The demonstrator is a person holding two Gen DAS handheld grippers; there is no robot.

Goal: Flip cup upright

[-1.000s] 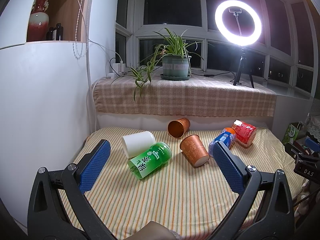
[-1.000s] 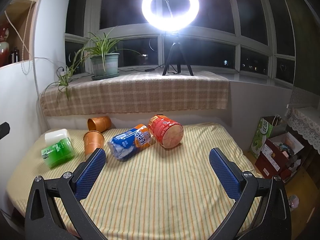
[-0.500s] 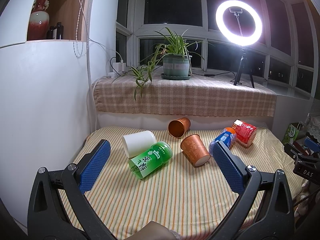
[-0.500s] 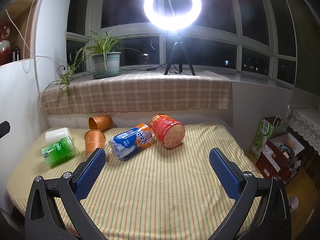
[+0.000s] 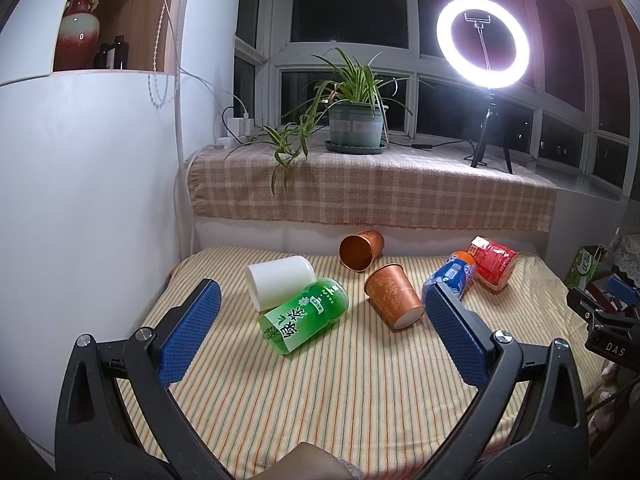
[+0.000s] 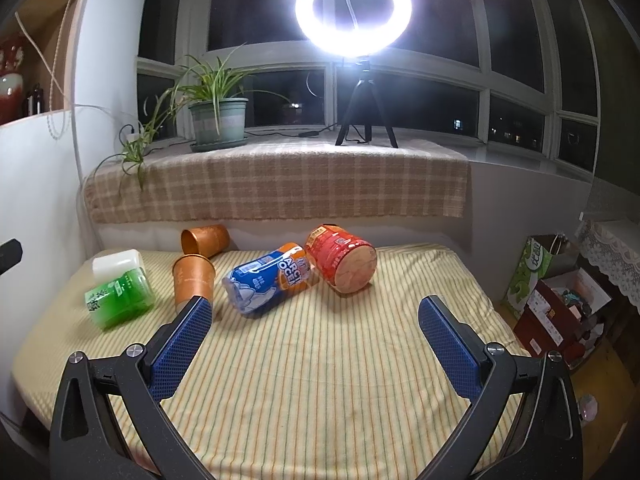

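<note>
Striped table (image 6: pixel 320 400) bare up front, cups crowd far edge. Green cup (image 5: pixel 304 316) lies sideways, mouth toward camera-left. Left gripper (image 5: pixel 320 328) and right gripper (image 6: pixel 316 332) both spread wide, holding nothing.

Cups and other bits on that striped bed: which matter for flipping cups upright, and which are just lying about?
For the job:
white cup
green cup
two copper cups
blue cup
red cup

Just there:
potted plant
ring light
vase

Six cups (image 5: pixel 394 295) lying on bed (image 5: pixel 340 392).
</note>
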